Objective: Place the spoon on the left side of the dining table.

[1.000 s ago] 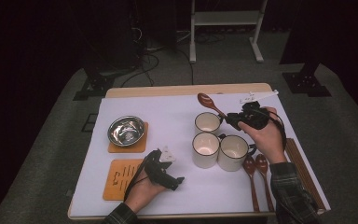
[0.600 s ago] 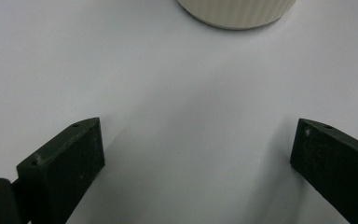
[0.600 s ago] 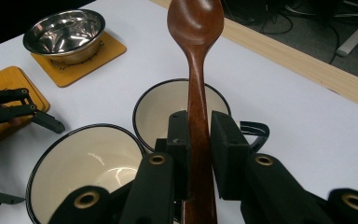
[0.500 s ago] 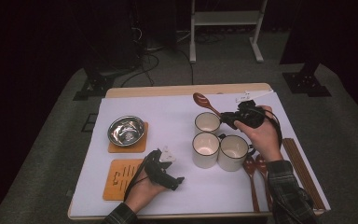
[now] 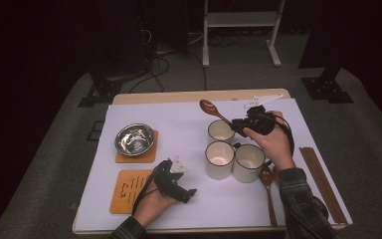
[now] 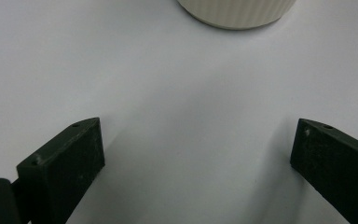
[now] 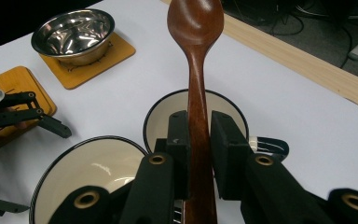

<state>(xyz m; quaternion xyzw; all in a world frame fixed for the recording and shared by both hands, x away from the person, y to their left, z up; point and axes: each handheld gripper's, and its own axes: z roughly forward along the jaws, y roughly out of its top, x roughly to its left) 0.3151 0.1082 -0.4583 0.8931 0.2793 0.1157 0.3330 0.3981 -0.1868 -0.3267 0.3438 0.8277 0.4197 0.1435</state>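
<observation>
My right tongs (image 7: 198, 140) are clamped on the handle of a wooden spoon (image 7: 196, 56), both pads pressing its sides. The spoon is lifted off the counter (image 5: 179, 124), its bowl pointing away from me, above the far mug (image 5: 221, 131). Two more mugs (image 5: 219, 159) stand just in front of that one, touching or nearly so; I cannot quite tell from above. My left tongs (image 6: 196, 168) rest low over the white cover with the jaws standing wide apart and nothing between them. To their left sit a steel bowl (image 5: 135, 139) on a wooden coaster (image 5: 149, 155) and a bare second coaster (image 5: 129, 191).
</observation>
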